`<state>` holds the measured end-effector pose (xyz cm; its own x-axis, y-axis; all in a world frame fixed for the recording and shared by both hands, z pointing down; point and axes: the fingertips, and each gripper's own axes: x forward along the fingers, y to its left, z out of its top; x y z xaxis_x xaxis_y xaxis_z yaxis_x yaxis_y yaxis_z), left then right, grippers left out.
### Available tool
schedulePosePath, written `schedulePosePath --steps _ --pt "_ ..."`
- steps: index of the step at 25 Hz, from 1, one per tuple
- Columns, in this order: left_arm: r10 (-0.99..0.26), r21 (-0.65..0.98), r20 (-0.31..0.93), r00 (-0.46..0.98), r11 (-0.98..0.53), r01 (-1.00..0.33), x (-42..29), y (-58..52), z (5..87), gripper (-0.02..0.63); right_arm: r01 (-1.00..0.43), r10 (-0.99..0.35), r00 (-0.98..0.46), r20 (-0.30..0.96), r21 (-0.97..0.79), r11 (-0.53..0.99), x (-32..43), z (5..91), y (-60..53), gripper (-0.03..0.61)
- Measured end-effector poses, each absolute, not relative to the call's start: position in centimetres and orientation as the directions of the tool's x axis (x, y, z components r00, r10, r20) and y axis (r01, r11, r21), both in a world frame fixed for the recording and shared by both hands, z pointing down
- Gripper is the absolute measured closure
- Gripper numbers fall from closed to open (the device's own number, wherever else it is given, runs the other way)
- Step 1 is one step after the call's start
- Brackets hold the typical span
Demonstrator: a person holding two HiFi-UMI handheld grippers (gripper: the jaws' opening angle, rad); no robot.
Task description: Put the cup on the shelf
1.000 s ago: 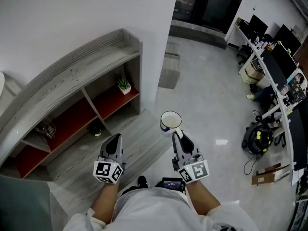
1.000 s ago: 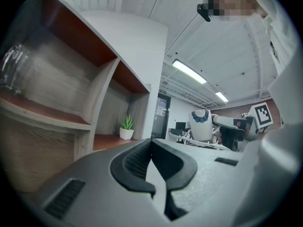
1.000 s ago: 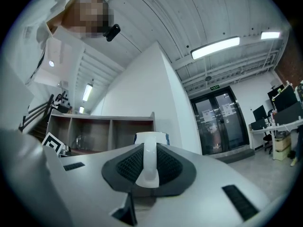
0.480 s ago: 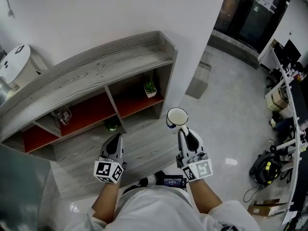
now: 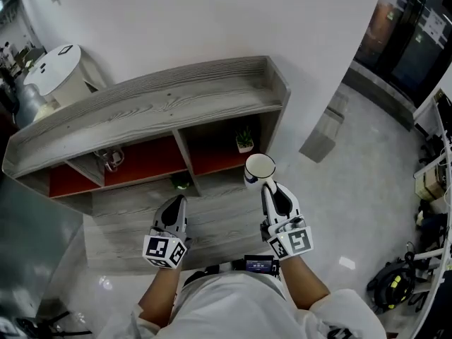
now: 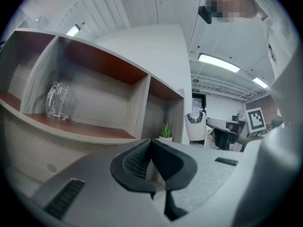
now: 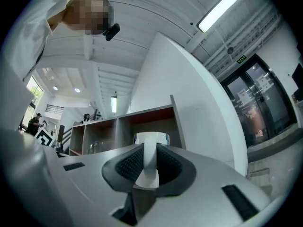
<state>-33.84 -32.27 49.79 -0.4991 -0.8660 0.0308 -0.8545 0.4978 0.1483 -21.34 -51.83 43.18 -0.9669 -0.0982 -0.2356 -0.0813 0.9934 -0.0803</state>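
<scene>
The white cup (image 5: 259, 169) with a blue pattern hangs in the air in front of the shelf's right compartment. My right gripper (image 5: 271, 191) is shut on its handle. In the right gripper view the cup (image 7: 150, 138) stands upright past the jaws, with its handle strip pinched between the pads. The grey wooden shelf (image 5: 155, 104) has red-backed compartments and stands against the white wall. My left gripper (image 5: 174, 215) is shut and holds nothing, level with the right one, before the lower middle of the shelf. The left gripper view shows the cup (image 6: 194, 126) off to its right.
A glass mug (image 5: 107, 159) stands in a middle compartment and a small potted plant (image 5: 244, 141) in the right one. A green item (image 5: 181, 183) sits lower down. A white round-topped stand (image 5: 60, 73) is left of the shelf, a grey block (image 5: 323, 134) right of it.
The person has turned toward the shelf, which now fills the upper middle of the head view. The right gripper has carried the cup up to the right compartment. Both jaws have kept their state.
</scene>
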Motion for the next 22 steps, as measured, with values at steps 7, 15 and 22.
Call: schedulePosePath --steps 7,15,22 --pt "-0.81 0.128 0.018 -0.587 0.584 -0.802 -34.5 -30.9 49.1 0.604 0.014 -0.007 -0.969 -0.245 -0.083 0.996 -25.1 43.6 -51.7 0.503" --pt "-0.732 0.125 0.018 -0.681 0.677 -0.725 -34.0 -29.3 49.6 0.604 0.105 0.086 -0.968 -0.236 -0.071 0.992 -28.8 44.7 -51.0 0.502" --pt "-0.671 0.129 0.01 -0.741 0.736 -0.665 -33.7 -27.6 49.5 0.606 0.161 0.141 -0.963 -0.231 -0.07 0.985 -31.4 45.5 -50.2 0.503"
